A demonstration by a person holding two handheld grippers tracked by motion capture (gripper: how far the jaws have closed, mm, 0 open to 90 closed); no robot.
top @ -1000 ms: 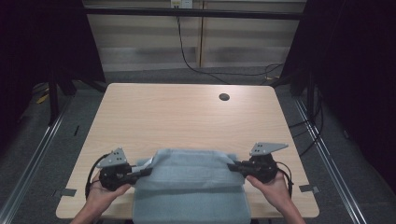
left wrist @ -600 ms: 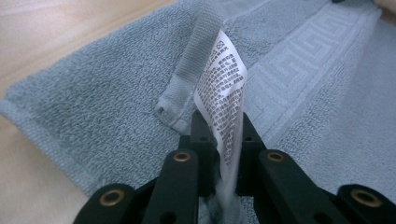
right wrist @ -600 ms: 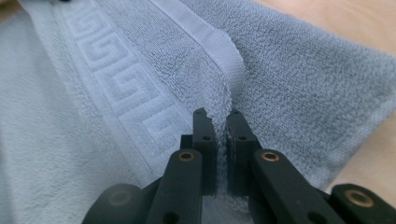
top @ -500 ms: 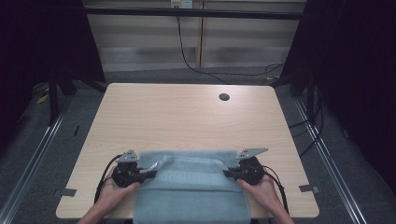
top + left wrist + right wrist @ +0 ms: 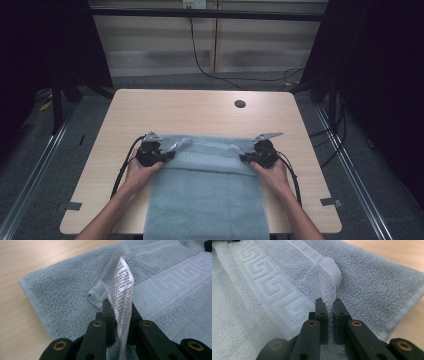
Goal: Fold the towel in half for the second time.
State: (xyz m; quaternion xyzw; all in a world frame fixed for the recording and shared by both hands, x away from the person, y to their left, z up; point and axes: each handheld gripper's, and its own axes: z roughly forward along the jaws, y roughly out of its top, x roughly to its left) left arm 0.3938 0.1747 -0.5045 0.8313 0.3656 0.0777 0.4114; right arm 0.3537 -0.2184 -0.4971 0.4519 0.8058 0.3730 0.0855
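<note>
The left tool (image 5: 167,155) is clamped on the left edge of the grey towel (image 5: 210,200); in the left gripper view its jaws pinch a fold of the terry together with the white care label (image 5: 122,297), which stands upright between them. The right tool (image 5: 246,158) is clamped on the opposite edge, a raised pinch of cloth gripped between its jaws in the right gripper view. Each tool is held in one hand, left hand (image 5: 140,172) and right hand (image 5: 272,172), with cables trailing back. Between the tools the far end of the towel is folded over onto itself. A woven key-pattern band (image 5: 269,282) runs across the cloth. The towel lies flat on the near half of the desk (image 5: 200,107), its near end hanging over the front edge.
</note>
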